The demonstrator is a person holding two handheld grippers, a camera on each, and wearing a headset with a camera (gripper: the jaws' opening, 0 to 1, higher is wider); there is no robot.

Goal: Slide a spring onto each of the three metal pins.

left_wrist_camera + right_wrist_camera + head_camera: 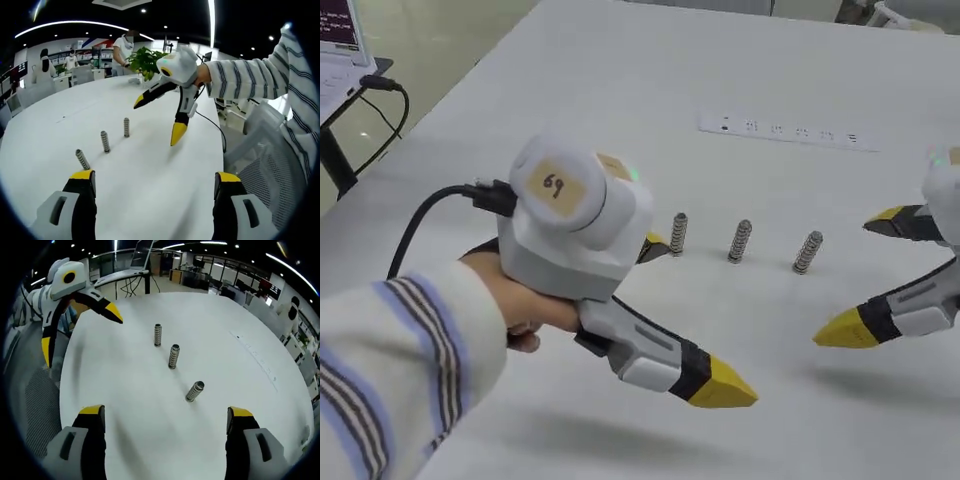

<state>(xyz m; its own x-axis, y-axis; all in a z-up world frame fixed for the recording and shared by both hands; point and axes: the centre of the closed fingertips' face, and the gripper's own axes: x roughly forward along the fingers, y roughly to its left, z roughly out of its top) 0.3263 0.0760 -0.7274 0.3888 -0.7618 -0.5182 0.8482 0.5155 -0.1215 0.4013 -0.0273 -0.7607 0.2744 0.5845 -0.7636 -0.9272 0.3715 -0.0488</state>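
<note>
Three grey springs stand in a row on the white table [620,100]: the left spring [678,233], the middle spring [740,241] and the right spring [808,252], which leans slightly. Any pin inside them is hidden. The same row appears in the left gripper view [105,141] and the right gripper view [173,356]. My left gripper [690,315] [155,176] is open and empty, just left of the row. My right gripper [855,277] [166,411] is open and empty, to the right of the row. Each faces the other [157,121] [81,337].
A white power strip [787,131] lies on the table beyond the springs. A laptop [340,40] with a black cable sits on a side stand at far left. A mesh chair [270,150] stands at the table's near edge. A plant [145,60] and people are in the background.
</note>
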